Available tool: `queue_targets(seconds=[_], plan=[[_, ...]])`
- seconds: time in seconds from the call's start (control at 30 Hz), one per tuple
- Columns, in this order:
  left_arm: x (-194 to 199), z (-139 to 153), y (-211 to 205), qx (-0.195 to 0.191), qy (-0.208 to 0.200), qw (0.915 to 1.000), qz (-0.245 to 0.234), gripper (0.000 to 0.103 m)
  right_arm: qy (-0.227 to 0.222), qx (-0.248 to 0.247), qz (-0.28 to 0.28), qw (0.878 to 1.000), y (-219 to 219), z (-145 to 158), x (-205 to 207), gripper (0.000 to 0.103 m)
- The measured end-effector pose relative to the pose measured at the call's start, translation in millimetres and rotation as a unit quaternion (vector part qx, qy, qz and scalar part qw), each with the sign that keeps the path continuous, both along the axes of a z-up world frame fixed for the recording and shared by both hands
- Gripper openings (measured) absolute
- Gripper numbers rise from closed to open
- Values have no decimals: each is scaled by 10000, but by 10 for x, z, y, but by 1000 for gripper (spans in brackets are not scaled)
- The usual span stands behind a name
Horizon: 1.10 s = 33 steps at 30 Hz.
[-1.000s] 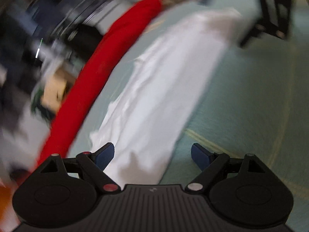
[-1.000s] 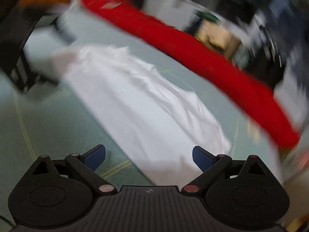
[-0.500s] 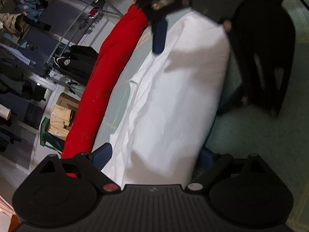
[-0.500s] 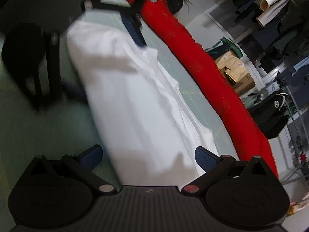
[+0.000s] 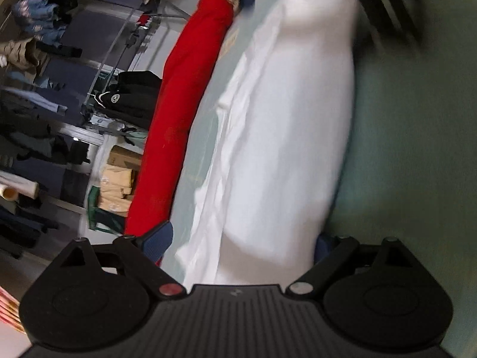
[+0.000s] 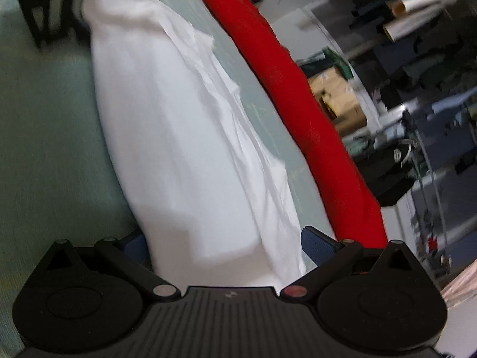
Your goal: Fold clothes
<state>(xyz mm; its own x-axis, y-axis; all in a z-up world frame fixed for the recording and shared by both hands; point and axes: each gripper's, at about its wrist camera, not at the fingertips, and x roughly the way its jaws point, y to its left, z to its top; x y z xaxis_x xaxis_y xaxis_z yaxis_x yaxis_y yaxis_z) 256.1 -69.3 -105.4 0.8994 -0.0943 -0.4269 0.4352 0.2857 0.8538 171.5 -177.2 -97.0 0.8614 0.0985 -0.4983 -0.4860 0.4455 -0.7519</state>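
Left wrist view: a white garment (image 5: 286, 125) lies lengthwise on a pale green table (image 5: 417, 149), running from the bottom centre of the frame toward the top. The left gripper (image 5: 243, 243) sits at its near end, jaws spread wide, one blue pad (image 5: 158, 238) at lower left clear of the cloth and the other at lower right half hidden behind the white edge; whether that pad touches the fabric cannot be told. A long red roll of cloth (image 5: 179, 119) lines the table's edge to the left, with shelves of clothing (image 5: 44, 59) beyond it.

Right wrist view: the same white garment (image 6: 184, 137) fills the middle of the frame. The right gripper (image 6: 226, 243) straddles its near end with jaws wide apart, the cloth lying between the blue pads (image 6: 316, 244). The red roll (image 6: 298, 104) runs diagonally at right. The left gripper (image 6: 44, 9), dark and blurred, appears at upper left by the garment's far end.
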Motion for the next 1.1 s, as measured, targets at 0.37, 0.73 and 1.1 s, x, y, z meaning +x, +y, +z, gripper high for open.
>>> queue_targets(seconds=[0.37,0.73,1.1], plan=[[52,-42,380,19,-32,9996,293,92,56,68,-353,9993,-470,-81,364,103],[50,-246,54,730,-334,9968,-60,78,-382,-477,-268,9978,-117,-283,398,96],[-66,-464,29,683,139,9976,-50,0,-58,-393,-20,9992,-39,-491,195,9]])
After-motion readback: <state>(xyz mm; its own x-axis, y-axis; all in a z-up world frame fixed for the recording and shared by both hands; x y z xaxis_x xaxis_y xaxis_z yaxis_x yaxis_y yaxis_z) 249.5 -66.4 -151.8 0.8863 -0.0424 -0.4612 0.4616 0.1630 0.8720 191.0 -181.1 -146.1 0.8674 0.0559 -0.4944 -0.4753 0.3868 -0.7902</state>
